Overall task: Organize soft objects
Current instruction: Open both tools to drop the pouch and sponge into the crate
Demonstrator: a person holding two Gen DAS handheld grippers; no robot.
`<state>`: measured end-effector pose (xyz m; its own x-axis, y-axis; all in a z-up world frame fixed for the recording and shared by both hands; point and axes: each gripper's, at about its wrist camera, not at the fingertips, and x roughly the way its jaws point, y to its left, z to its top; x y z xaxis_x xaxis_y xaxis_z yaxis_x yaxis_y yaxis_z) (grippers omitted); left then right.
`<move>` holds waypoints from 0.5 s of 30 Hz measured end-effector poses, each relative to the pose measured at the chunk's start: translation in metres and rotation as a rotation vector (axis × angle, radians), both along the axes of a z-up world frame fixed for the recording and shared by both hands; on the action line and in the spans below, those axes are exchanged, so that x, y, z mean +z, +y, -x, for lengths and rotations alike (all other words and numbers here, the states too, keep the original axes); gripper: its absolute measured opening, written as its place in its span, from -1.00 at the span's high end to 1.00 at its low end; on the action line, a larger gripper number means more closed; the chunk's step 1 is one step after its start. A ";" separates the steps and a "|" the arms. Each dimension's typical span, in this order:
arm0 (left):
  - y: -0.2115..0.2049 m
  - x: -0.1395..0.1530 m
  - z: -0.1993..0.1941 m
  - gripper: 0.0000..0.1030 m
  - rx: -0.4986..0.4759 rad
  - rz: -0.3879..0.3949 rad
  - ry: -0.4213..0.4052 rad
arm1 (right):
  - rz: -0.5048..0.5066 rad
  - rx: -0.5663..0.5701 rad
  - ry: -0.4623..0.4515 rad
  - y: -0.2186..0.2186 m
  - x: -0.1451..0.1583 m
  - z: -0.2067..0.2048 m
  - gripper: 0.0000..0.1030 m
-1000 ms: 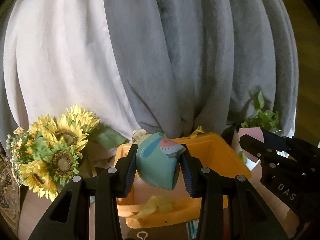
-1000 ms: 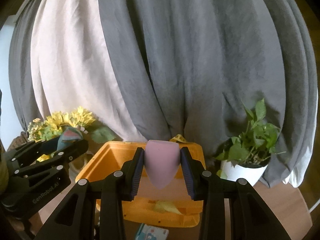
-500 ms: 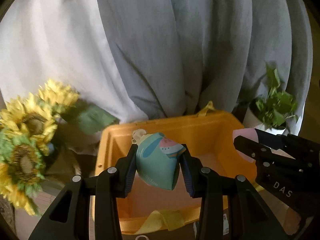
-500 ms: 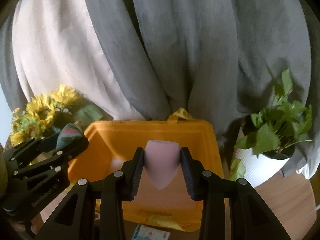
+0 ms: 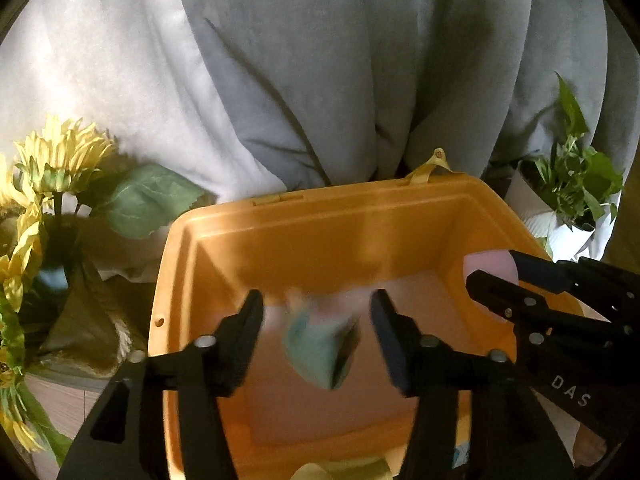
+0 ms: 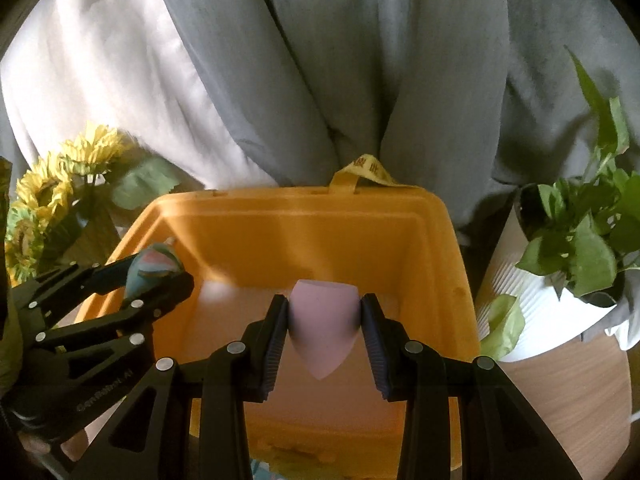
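An orange plastic bin fills the lower middle of both views. My left gripper hangs over its inside with its jaws opening. A teal patterned sponge is blurred between them, clear of both pads. From the right wrist view that sponge shows at the tip of the left gripper. My right gripper is shut on a pink teardrop sponge, held point down above the bin. The right gripper also shows at the bin's right wall.
Artificial sunflowers stand left of the bin. A leafy plant in a white ribbed pot stands to its right on a wooden tabletop. Grey and white curtains hang close behind. A yellow strap sticks up at the bin's far rim.
Both grippers have moved forward and down over the bin. The left jaws have spread apart and the teal sponge has come free of the pads. The right grip is unchanged.
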<state>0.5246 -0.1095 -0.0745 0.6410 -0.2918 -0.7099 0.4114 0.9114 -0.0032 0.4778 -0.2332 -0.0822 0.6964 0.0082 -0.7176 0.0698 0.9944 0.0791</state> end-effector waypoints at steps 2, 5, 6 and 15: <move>0.000 0.001 0.001 -0.25 0.007 -0.006 -0.012 | 0.015 0.006 0.010 0.001 0.000 -0.001 0.18; 0.002 0.005 0.003 -0.36 0.022 -0.018 -0.031 | 0.028 -0.005 -0.005 0.000 0.003 0.002 -0.06; 0.003 0.006 0.005 -0.40 0.031 -0.020 -0.038 | 0.040 -0.012 -0.013 0.001 0.004 0.003 -0.08; 0.013 0.034 0.034 -0.63 0.083 -0.030 -0.142 | 0.090 -0.046 -0.082 0.003 0.026 0.026 -0.17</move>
<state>0.4909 -0.0965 -0.0408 0.7568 -0.2138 -0.6177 0.3292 0.9411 0.0776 0.4519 -0.2306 -0.0564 0.7512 -0.0875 -0.6543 0.1129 0.9936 -0.0032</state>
